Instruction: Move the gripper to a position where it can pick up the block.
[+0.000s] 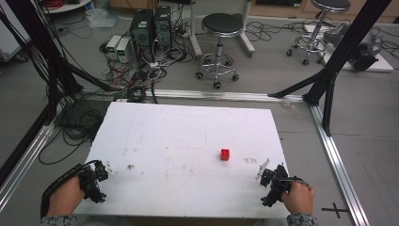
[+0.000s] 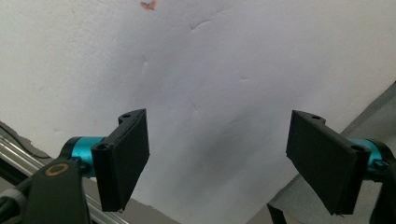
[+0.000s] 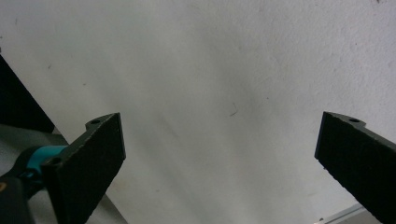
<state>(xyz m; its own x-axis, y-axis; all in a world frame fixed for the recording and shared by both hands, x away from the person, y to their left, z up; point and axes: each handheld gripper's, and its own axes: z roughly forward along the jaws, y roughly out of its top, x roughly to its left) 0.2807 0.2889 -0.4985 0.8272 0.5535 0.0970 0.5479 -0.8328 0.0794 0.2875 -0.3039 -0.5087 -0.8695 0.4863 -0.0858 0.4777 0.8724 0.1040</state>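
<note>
A small red cube (image 1: 225, 154) sits on the white table (image 1: 188, 141), right of the middle. My left gripper (image 1: 96, 179) rests at the table's near left corner, held by a hand. In the left gripper view its jaws stand wide apart, so the left gripper (image 2: 217, 158) is open over bare white board. My right gripper (image 1: 270, 181) is at the near right corner, below and right of the cube. The right gripper view shows the right gripper (image 3: 219, 163) open too, with nothing between its jaws.
Behind the table lie tangled cables (image 1: 141, 70), computer boxes (image 1: 150, 26) and two round stools (image 1: 221, 28). Black frame posts (image 1: 329, 80) stand at the right and left. Aluminium rails (image 1: 339, 160) run along the floor beside the table. A small orange mark (image 2: 148, 5) lies on the board.
</note>
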